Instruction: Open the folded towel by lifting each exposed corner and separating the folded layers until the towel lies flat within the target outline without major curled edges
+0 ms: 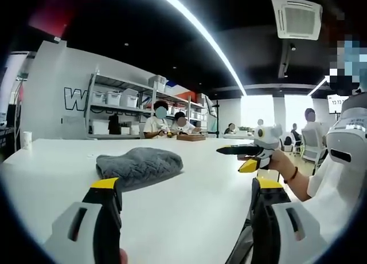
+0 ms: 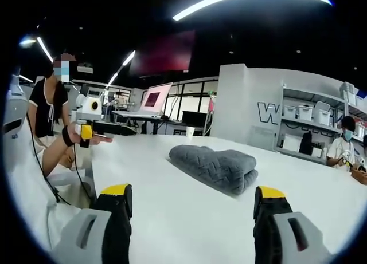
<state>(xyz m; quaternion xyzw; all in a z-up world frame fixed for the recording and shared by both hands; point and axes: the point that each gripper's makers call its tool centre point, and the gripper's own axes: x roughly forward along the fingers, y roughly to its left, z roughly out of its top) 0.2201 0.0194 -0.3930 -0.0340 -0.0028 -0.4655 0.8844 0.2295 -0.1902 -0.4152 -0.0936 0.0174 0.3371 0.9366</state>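
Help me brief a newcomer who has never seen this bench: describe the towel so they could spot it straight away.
Start at the big white table that both views look across. On it lies the towel, a folded grey bundle with a ribbed, woven look. It is the one soft, dark heap on the white top, unlike the small white cup upright at the far edge.

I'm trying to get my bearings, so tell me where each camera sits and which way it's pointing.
Left gripper view: rides the left gripper, looking across the white table at the folded grey knitted towel; its open yellow-tipped jaws, the right gripper and the person's hand show.
Right gripper view: rides the right gripper, facing the towel from the opposite side; its open jaws and the left gripper show.
Shared: towel, table, shelving.
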